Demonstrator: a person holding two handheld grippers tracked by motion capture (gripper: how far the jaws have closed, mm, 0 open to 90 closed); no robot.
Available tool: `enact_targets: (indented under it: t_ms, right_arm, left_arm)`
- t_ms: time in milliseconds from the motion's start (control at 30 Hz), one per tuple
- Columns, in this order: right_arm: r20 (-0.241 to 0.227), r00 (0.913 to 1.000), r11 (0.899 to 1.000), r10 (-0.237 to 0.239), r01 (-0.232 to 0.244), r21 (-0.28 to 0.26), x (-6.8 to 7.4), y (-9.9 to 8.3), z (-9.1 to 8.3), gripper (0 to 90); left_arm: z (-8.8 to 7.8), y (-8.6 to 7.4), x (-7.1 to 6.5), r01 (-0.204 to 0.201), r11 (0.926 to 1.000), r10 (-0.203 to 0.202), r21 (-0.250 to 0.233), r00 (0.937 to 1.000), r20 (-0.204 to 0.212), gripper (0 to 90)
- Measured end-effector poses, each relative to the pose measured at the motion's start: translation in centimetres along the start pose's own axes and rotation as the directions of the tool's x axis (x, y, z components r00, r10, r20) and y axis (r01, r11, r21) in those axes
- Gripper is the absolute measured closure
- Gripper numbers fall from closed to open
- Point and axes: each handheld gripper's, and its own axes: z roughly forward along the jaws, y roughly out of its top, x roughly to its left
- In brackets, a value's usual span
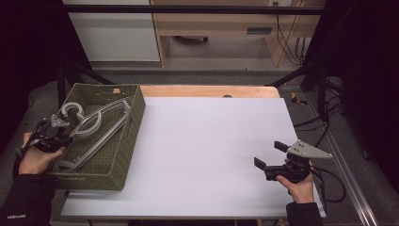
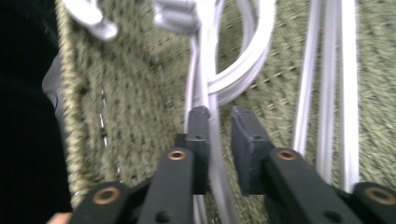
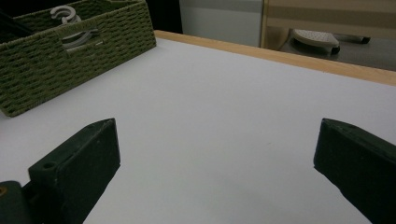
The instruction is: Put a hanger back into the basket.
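A green woven basket (image 1: 134, 117) stands on the left part of the white table (image 1: 207, 150) and holds several pale grey plastic hangers (image 1: 96, 123). My left gripper (image 1: 66, 136) reaches into the basket from its left side. In the left gripper view its jaws (image 2: 219, 116) stand on either side of a thin hanger bar (image 2: 201, 65); the bar lies against the left pad, with a gap to the right pad. My right gripper (image 1: 269, 154) hovers over the table's right side, open wide (image 3: 217, 140) with nothing between its jaws. The right gripper view has the basket (image 3: 56, 74) at far left.
A wooden strip (image 1: 211, 91) runs along the table's far edge. Beyond it stand a white cabinet (image 1: 117, 33) and wooden furniture (image 1: 226, 23). Black frame bars (image 1: 188, 9) border the workspace. Cables (image 1: 329, 117) lie on the floor at the right.
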Motion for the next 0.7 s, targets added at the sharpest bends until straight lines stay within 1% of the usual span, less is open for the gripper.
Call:
enact_targets:
  t_ms: [33, 67, 100, 167, 200, 267, 333, 367, 400, 433, 467, 533, 600, 633, 667, 700]
  right_arm:
    - [0.001, 1.0, 1.0, 0.001, -0.001, -0.002, 0.0, 0.0, 0.0, 0.7]
    - [0.001, 1.0, 1.0, 0.002, -0.002, -0.001, 0.0, 0.0, 0.0, 0.7]
    - [0.0, 1.0, 1.0, 0.0, 0.0, 0.0, 0.0, 0.0, 0.0, 0.7]
    - [-0.001, 1.0, 1.0, 0.003, -0.003, 0.0, 0.0, 0.0, 0.0, 0.7]
    - [-0.002, 1.0, 1.0, 0.004, -0.004, 0.0, 0.0, 0.0, 0.0, 0.7]
    - [0.0, 1.0, 1.0, 0.002, -0.002, -0.002, 0.0, 0.0, 0.0, 0.7]
    - [0.002, 1.0, 1.0, 0.005, -0.005, -0.007, 0.0, 0.0, 0.0, 0.7]
    - [0.002, 1.0, 1.0, 0.005, -0.005, -0.008, 0.0, 0.0, 0.0, 0.7]
    - [0.002, 1.0, 1.0, 0.006, -0.006, -0.007, 0.0, 0.0, 0.0, 0.7]
    - [0.001, 1.0, 1.0, 0.005, -0.005, -0.006, 0.0, 0.0, 0.0, 0.7]
    - [0.0, 1.0, 1.0, 0.006, -0.006, -0.006, 0.1, 0.0, 0.0, 0.7]
    - [-0.001, 1.0, 1.0, 0.007, -0.007, -0.006, 0.1, 0.0, 0.0, 0.7]
    - [0.0, 1.0, 1.0, 0.008, -0.008, -0.007, 0.1, 0.0, 0.0, 0.6]
    - [0.0, 1.0, 1.0, 0.006, -0.006, -0.01, 0.0, 0.0, 0.0, 0.6]
    - [-0.005, 1.0, 1.0, 0.007, -0.007, -0.011, 0.0, 0.0, -0.1, 0.6]
    - [-0.003, 1.0, 1.0, 0.007, -0.007, -0.011, 0.0, 0.0, -0.1, 0.6]
  left_arm:
    - [-0.2, 0.0, 0.1, -0.003, 0.9999, 0.004, -0.017, 0.9991, 0.041, 74.4]
    - [-0.2, 0.0, 0.0, -0.01, 0.9997, 0.012, -0.024, 0.9982, 0.058, 73.0]
    - [-0.2, 0.0, 0.0, -0.017, 0.9996, 0.017, -0.022, 0.9989, 0.043, 71.2]
    - [-0.2, 0.0, 0.0, -0.004, 0.9998, 0.005, -0.02, 0.9996, 0.028, 67.7]
    - [-0.2, -0.1, 0.2, 0.012, 0.9994, -0.012, -0.032, 0.9998, 0.016, 66.0]
    - [-0.7, -0.2, 0.4, 0.038, 0.9965, -0.037, -0.074, 0.9991, 0.019, 63.4]
    - [-1.2, -0.3, 0.6, 0.053, 0.9918, -0.052, -0.116, 0.9986, 0.011, 59.0]
    - [-1.6, -0.3, 0.6, 0.072, 0.9883, -0.071, -0.135, 0.9974, 0.016, 57.6]
    - [-1.9, -0.2, 0.6, 0.108, 0.9817, -0.102, -0.157, 0.9938, 0.043, 55.5]
    - [-2.3, -0.2, 0.6, 0.125, 0.9738, -0.114, -0.19, 0.9911, 0.068, 52.7]
    - [-2.7, -0.1, 0.5, 0.128, 0.9668, -0.114, -0.221, 0.9906, 0.075, 50.6]
    - [-3.5, 0.3, 0.2, 0.143, 0.9545, -0.121, -0.262, 0.988, 0.095, 47.9]
    - [-4.3, 0.6, -0.3, 0.158, 0.9356, -0.127, -0.315, 0.9849, 0.118, 45.3]
    - [-4.7, 0.7, -0.6, 0.166, 0.9269, -0.127, -0.336, 0.9825, 0.137, 43.8]
    - [-5.0, 0.8, -0.8, 0.171, 0.9205, -0.123, -0.351, 0.98, 0.157, 42.5]
    - [-5.3, 1.0, -1.2, 0.187, 0.9087, -0.128, -0.373, 0.976, 0.176, 40.2]
